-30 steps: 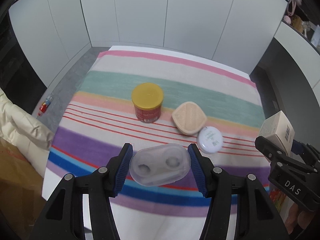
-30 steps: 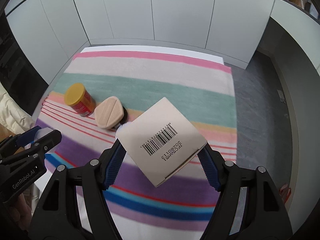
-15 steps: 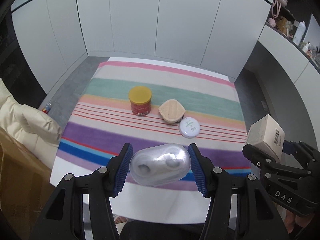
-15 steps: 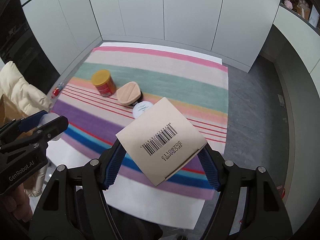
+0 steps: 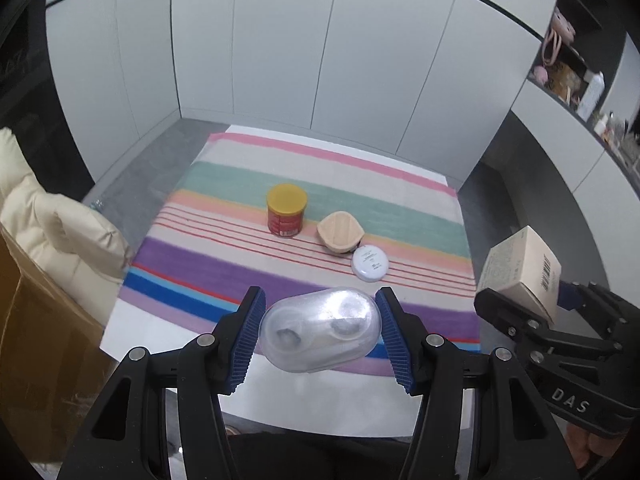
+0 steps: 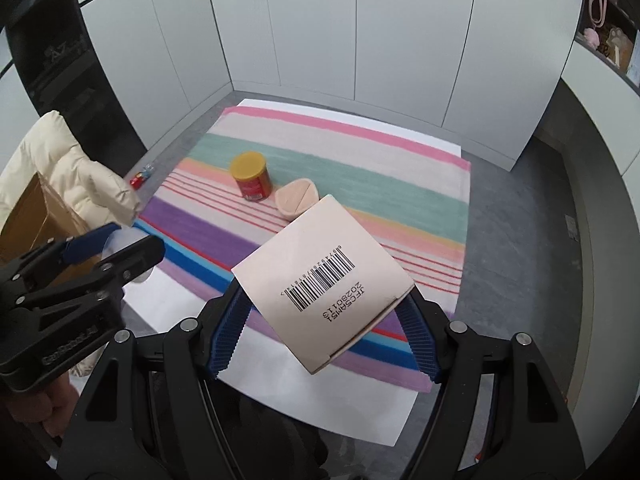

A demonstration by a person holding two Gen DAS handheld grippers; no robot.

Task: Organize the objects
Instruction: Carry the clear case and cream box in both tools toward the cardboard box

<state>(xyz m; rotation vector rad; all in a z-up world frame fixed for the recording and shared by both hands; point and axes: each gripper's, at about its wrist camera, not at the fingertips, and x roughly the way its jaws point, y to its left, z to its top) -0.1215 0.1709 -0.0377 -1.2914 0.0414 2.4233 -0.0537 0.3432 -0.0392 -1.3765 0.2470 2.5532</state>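
My left gripper (image 5: 319, 330) is shut on a clear oval plastic case (image 5: 319, 334) and holds it high above the near edge of the striped cloth (image 5: 240, 264). My right gripper (image 6: 322, 312) is shut on a beige cardboard box with a barcode (image 6: 324, 280), also lifted; the box shows in the left wrist view (image 5: 520, 272). On the cloth stand a red can with a yellow lid (image 5: 287, 210), a tan rounded compact (image 5: 340, 232) and a white round tin (image 5: 369, 263).
A cream padded jacket (image 5: 52, 220) lies over a brown cardboard box (image 5: 36, 360) to the left of the table. White cabinet doors (image 5: 320, 60) stand behind. A shelf with small items (image 5: 568, 72) is at the right. Grey floor surrounds the table.
Both grippers have lifted and pulled back from the table with their objects, so the cloth and the three items on it look smaller and farther away.
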